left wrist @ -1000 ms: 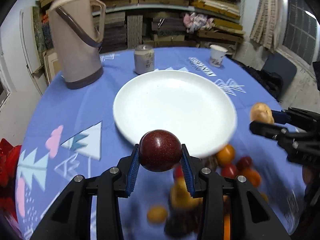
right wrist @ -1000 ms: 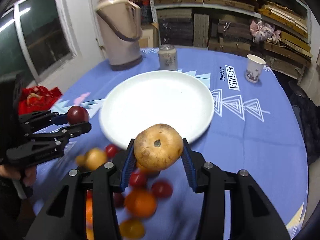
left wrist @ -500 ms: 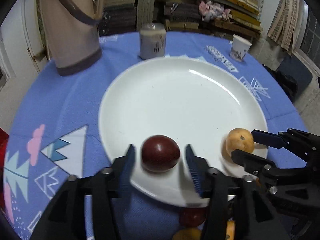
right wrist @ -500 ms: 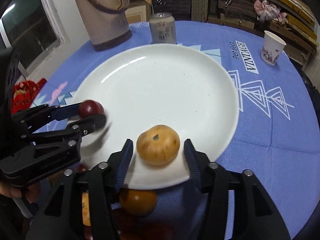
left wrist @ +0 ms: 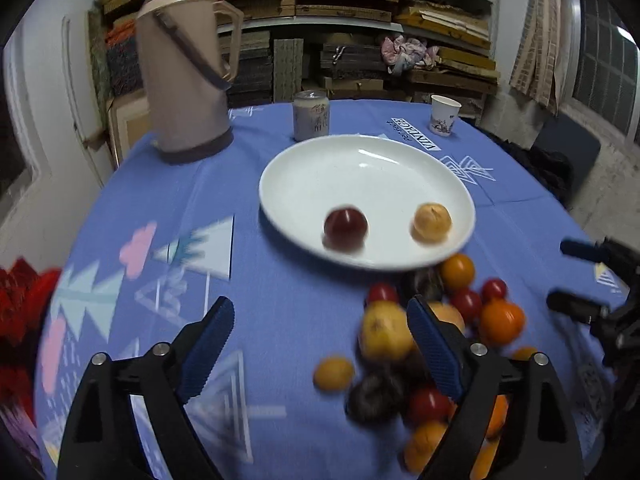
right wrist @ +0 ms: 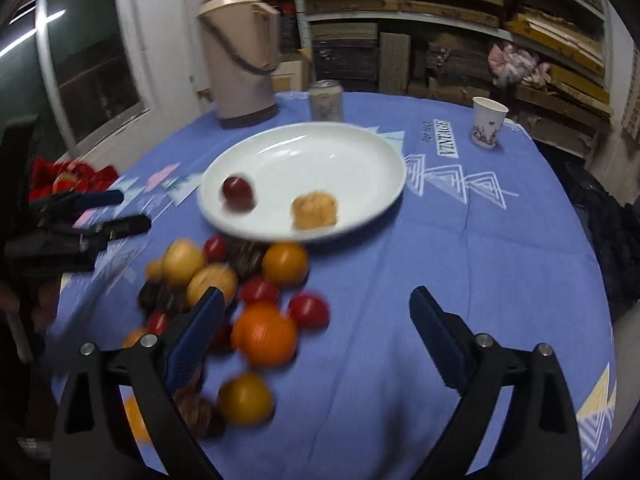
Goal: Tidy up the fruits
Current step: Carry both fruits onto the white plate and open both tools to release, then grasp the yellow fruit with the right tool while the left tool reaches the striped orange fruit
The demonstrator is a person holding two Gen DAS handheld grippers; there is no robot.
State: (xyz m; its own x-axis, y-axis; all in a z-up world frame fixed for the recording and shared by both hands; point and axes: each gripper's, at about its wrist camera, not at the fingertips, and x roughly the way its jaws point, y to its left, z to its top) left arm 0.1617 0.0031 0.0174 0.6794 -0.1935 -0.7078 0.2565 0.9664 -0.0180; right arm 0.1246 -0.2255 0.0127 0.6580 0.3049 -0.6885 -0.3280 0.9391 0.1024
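A white plate (left wrist: 360,172) (right wrist: 352,152) on the blue tablecloth holds a dark red plum (left wrist: 345,227) (right wrist: 237,191) and a tan round fruit (left wrist: 432,221) (right wrist: 314,209), side by side near its front rim. My left gripper (left wrist: 320,332) hangs back from the plate, jaws opening wide, nothing between them. My right gripper (right wrist: 316,320) is likewise drawn back, its jaws opening, empty. A loose pile of fruits (left wrist: 432,340) (right wrist: 240,292), orange, yellow, red and dark, lies in front of the plate. Each gripper shows at the edge of the other's view.
A tall beige thermos (left wrist: 184,72) (right wrist: 240,56) stands at the back left. Behind the plate are a small jar (left wrist: 311,115) (right wrist: 326,100) and a paper cup (left wrist: 444,115) (right wrist: 488,122). Red cloth (left wrist: 20,300) lies at the left table edge. Shelves fill the background.
Both grippers carried their fruits onto the plate, opened, let them go and pulled back toward the near edge. The plum and the tan fruit now lie on the plate.
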